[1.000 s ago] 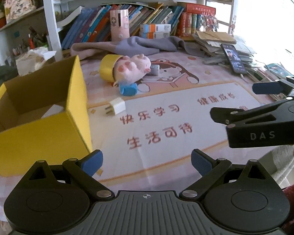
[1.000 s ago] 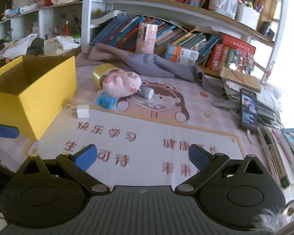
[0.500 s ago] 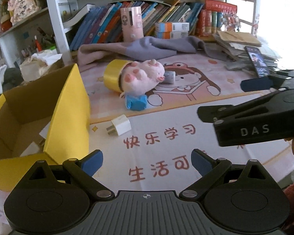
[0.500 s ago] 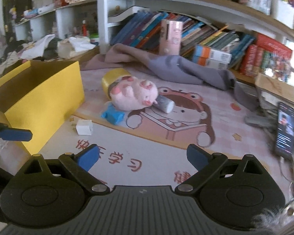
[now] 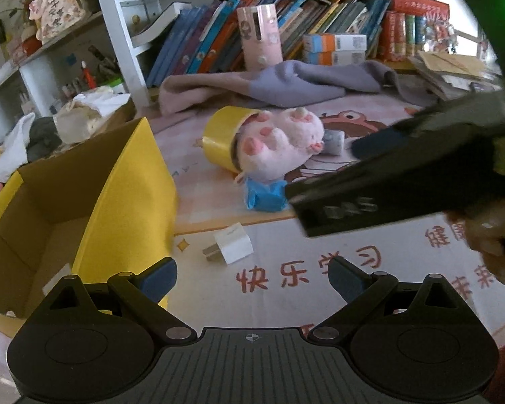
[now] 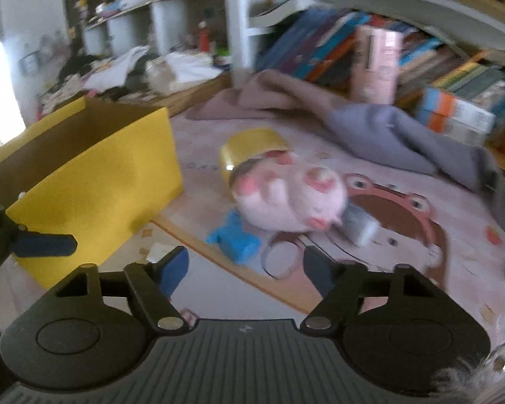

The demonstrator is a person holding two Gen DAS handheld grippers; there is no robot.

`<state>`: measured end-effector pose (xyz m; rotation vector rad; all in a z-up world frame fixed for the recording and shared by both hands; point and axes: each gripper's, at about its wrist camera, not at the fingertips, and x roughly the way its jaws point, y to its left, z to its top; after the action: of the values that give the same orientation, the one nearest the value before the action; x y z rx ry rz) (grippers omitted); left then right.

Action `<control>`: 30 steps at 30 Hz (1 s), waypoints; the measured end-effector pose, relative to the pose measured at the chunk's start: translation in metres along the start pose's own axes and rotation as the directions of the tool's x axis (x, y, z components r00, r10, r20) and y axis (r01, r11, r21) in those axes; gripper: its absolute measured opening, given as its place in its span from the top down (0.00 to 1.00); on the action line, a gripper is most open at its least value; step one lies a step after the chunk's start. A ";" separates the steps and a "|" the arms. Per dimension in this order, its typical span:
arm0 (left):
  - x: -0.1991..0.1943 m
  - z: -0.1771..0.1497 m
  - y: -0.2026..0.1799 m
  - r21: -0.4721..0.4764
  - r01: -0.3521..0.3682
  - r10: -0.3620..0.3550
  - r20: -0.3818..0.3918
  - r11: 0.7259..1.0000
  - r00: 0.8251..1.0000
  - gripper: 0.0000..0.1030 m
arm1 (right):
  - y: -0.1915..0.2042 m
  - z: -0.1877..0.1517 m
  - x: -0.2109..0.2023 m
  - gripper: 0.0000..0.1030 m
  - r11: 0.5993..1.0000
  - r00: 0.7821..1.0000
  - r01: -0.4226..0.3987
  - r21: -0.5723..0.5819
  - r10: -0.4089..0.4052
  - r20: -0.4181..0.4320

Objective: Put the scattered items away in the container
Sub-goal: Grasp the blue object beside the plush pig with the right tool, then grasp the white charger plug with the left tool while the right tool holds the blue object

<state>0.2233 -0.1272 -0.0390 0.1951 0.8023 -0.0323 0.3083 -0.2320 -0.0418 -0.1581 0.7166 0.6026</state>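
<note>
An open yellow cardboard box (image 5: 124,195) (image 6: 94,181) stands at the left. A pink plush pig (image 5: 279,144) (image 6: 289,198) lies beside a yellow tape roll (image 5: 224,138) (image 6: 249,148), a blue crumpled item (image 5: 264,197) (image 6: 235,242) and a small grey cylinder (image 5: 333,141) (image 6: 360,225). A white charger plug (image 5: 230,244) (image 6: 160,250) lies nearer. My left gripper (image 5: 252,276) is open and empty just short of the plug. My right gripper (image 6: 245,269) is open and empty, close in front of the blue item and pig; it crosses the left wrist view (image 5: 404,168).
A grey-purple cloth (image 5: 269,84) (image 6: 380,124) lies behind the items. A pink carton (image 5: 261,37) and rows of books (image 5: 336,37) fill the shelf at the back. Stacked papers (image 5: 451,67) sit at the right. A printed mat (image 5: 320,269) covers the table.
Both grippers have moved forward toward the items. The right gripper has swung left toward the pig and blue item and now blocks part of the left view.
</note>
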 end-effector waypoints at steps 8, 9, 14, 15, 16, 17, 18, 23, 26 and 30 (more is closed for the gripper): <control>0.018 0.006 -0.001 -0.007 -0.016 0.015 -0.032 1.000 0.999 0.06 | 0.004 0.015 0.062 0.43 0.997 0.997 -0.035 -0.066 0.030 -0.072; 0.021 0.007 -0.001 -0.009 -0.019 0.018 -0.034 1.000 0.999 0.06 | 0.003 0.016 0.068 0.47 0.997 0.996 -0.040 -0.064 0.034 -0.084; 0.033 0.013 0.000 -0.030 -0.028 0.027 -0.046 0.999 0.999 0.07 | -0.008 0.011 0.078 0.72 0.997 0.988 -0.069 -0.037 0.063 -0.139; 0.035 0.013 0.000 -0.039 -0.031 0.029 -0.047 0.999 0.998 0.07 | -0.011 0.010 0.073 0.72 0.997 0.989 -0.071 -0.023 0.067 -0.135; 0.037 0.014 0.000 -0.052 -0.031 0.029 -0.048 0.998 0.998 0.09 | -0.015 0.008 0.068 0.72 0.997 0.989 -0.072 -0.011 0.070 -0.130; 0.039 0.015 0.001 -0.067 -0.029 0.026 -0.049 0.997 0.998 0.10 | -0.019 0.007 0.063 0.72 0.998 0.990 -0.069 0.001 0.068 -0.125; 0.042 0.016 0.001 -0.083 -0.025 0.021 -0.051 0.996 0.998 0.11 | -0.023 0.005 0.057 0.73 0.998 0.991 -0.062 0.014 0.064 -0.120; 0.059 0.018 -0.002 -0.090 -0.060 0.054 -0.066 0.994 0.996 0.28 | -0.039 -0.007 0.030 0.73 0.998 0.994 -0.017 0.061 0.024 -0.103; 0.068 0.018 0.005 -0.143 -0.081 0.068 -0.089 0.986 0.994 0.34 | -0.043 -0.016 0.016 0.73 0.998 0.995 0.002 0.068 0.005 -0.100; 0.077 0.016 0.016 -0.231 -0.094 0.067 -0.125 0.968 0.990 0.42 | -0.042 -0.024 0.007 0.73 0.998 0.995 0.020 0.052 -0.015 -0.099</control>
<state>0.2897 -0.1112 -0.0808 0.0030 0.9066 0.1526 0.3228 -0.2707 -0.0669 -0.1460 0.8251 0.5616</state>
